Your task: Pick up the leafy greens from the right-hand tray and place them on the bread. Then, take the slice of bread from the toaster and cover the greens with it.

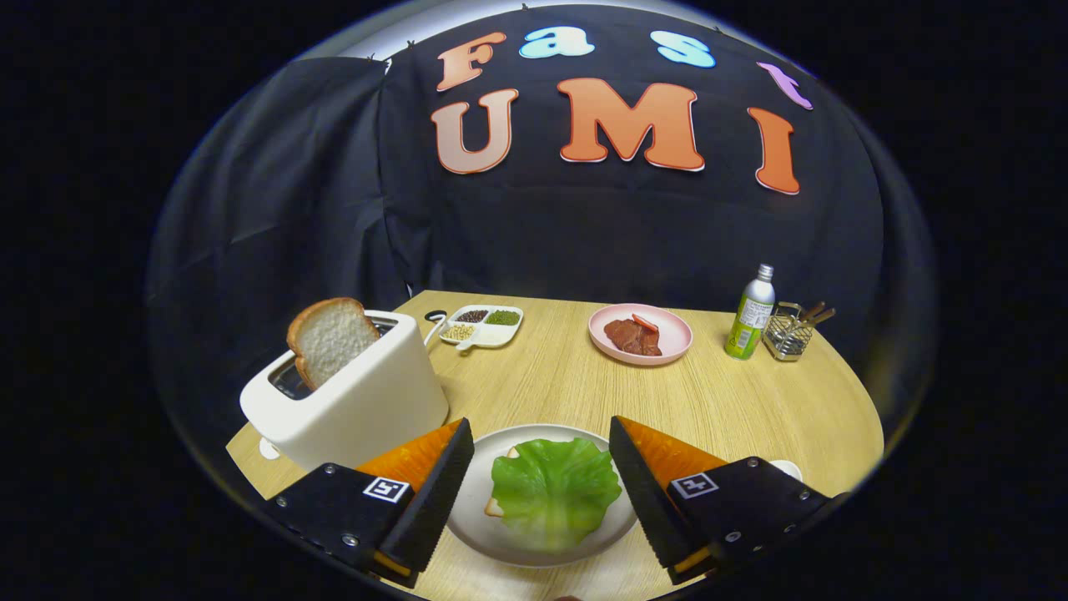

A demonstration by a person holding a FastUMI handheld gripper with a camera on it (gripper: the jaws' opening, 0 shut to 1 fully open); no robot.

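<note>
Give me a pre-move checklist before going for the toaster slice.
1. Leafy greens on bread, on the plate: ok.
2. Gripper fingers open, holding nothing: ok.
3. Bread slice sticking up out of toaster, graspable: ok.
4. Path from plate to toaster slot free of objects: ok.
5. Greens lying flat enough to take the slice: cannot tell.
6. Toaster weight, whether it will stay put: cannot tell.

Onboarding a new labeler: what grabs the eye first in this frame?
The green lettuce leaf draped over bread on the white plate, between the open gripper fingers. Next, the bread slice sticking up from the white toaster, beyond the left finger.
</note>
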